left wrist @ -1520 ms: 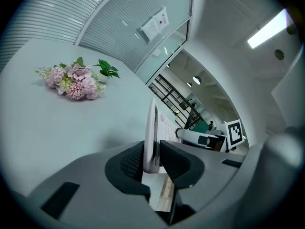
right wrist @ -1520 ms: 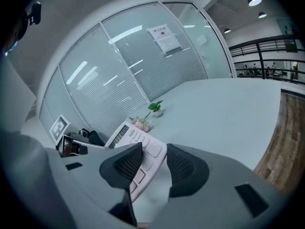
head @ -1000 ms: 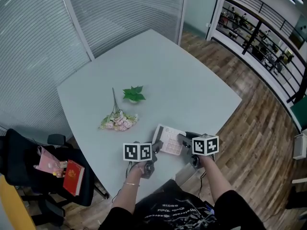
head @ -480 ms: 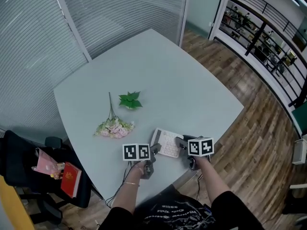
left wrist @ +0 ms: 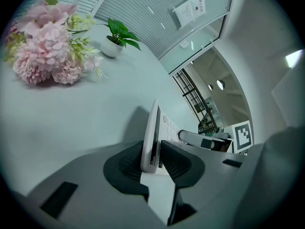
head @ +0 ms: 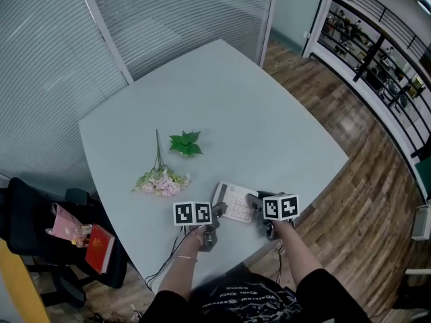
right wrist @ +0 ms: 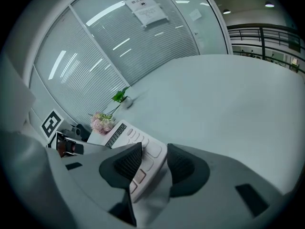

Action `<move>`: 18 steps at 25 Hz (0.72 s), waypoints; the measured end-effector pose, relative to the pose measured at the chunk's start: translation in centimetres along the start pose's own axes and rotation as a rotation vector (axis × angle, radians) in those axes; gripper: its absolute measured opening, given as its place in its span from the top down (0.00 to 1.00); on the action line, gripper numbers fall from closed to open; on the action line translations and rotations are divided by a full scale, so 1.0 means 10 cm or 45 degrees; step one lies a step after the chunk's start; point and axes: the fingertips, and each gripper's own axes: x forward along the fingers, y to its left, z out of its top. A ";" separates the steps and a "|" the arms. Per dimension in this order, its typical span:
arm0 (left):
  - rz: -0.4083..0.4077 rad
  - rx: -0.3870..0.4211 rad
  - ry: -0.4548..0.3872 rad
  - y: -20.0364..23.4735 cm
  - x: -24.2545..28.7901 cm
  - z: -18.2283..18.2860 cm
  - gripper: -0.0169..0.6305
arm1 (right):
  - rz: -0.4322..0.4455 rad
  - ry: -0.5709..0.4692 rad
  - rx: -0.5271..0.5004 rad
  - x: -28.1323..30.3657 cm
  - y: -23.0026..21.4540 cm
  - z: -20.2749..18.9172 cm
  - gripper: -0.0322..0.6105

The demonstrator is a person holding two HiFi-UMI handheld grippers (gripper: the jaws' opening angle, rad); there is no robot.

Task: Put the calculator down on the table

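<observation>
A white calculator (head: 234,201) is held low over the pale table (head: 236,106), close to its front edge. My left gripper (head: 217,213) is shut on its left edge. In the left gripper view the thin body (left wrist: 154,130) is pinched between the two dark pads of that gripper (left wrist: 153,163). My right gripper (head: 255,204) is shut on the right end. In the right gripper view one pad (right wrist: 127,162) lies over the calculator's (right wrist: 143,142) keys, with the gripper (right wrist: 155,163) closed around that corner. Whether the calculator touches the table I cannot tell.
A bunch of pink flowers (head: 161,180) and a small green sprig (head: 186,142) lie on the table beyond the calculator. A black chair (head: 40,214) with a red book (head: 99,249) stands at the table's left. A railing (head: 377,52) runs at the far right.
Both grippers have sunk a little toward the table with the calculator between them. The hold on each end looks the same.
</observation>
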 end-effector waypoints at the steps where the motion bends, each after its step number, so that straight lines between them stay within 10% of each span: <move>1: -0.001 -0.003 -0.003 0.00 0.01 0.01 0.80 | 0.003 -0.002 -0.002 0.01 -0.01 0.01 0.68; 11: 0.005 -0.090 -0.098 0.06 0.01 0.11 0.77 | -0.019 -0.024 -0.034 0.03 -0.01 0.00 0.65; 18: 0.032 -0.013 -0.187 -0.04 -0.06 0.14 0.45 | -0.070 -0.126 -0.185 -0.14 0.09 0.01 0.43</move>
